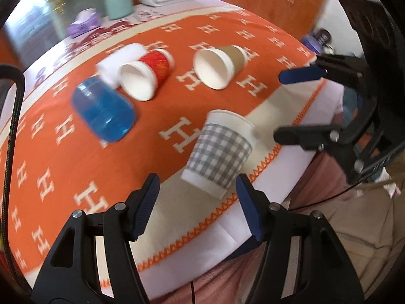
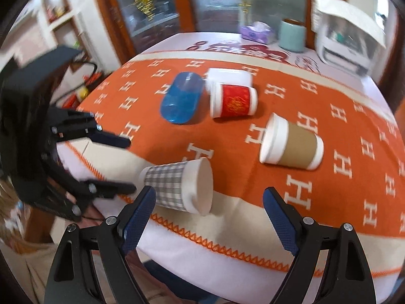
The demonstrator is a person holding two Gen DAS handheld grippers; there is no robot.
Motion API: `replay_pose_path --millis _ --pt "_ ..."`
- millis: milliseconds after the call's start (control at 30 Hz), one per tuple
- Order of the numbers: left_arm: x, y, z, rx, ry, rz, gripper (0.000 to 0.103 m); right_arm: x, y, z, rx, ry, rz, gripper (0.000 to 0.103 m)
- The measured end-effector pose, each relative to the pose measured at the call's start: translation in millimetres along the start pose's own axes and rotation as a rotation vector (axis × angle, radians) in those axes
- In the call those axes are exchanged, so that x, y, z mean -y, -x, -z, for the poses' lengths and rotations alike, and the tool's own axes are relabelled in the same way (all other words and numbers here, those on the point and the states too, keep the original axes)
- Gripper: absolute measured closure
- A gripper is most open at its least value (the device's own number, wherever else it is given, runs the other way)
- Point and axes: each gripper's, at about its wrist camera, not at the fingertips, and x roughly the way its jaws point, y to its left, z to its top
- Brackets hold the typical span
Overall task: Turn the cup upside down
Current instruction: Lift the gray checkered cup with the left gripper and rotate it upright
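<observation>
A grey-checked paper cup (image 1: pixel 219 153) lies on its side near the table's front edge; it also shows in the right wrist view (image 2: pixel 178 186), mouth toward the right. My left gripper (image 1: pixel 198 200) is open and empty, just short of the cup's base. My right gripper (image 2: pixel 208 214) is open and empty, just in front of the cup's mouth. Each gripper shows in the other's view: the right gripper (image 1: pixel 288 103) and the left gripper (image 2: pixel 126 164), both open.
A brown paper cup (image 2: pixel 291 145), a red paper cup (image 2: pixel 234 100), a white cup (image 2: pixel 229 76) and a blue plastic cup (image 2: pixel 182 97) lie on their sides on the orange tablecloth (image 2: pixel 329 131). A teal mug (image 2: pixel 292 35), tissue box (image 2: pixel 255 31) and printer (image 2: pixel 346 48) stand at the back.
</observation>
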Motion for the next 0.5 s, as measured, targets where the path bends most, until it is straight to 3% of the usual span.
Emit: replay_pose_path --millis 133,367,500 --pt "-10.4 16.7 13.4 0.001 0.122 -0.066 0.043 -24.7 -1.5 -8.5 -0.037 0.158 0.028 0.015" --pt "-20.4 27.7 42.6 -0.022 0.317 -0.277 0.043 -65.6 -10.0 -16.8 -0.097 0.413 0.097 0.015" --pt "-22.5 25.2 57.9 -0.009 0.397 -0.278 0.043 -88.0 -21.8 -18.7 -0.136 0.558 0.133 0.015"
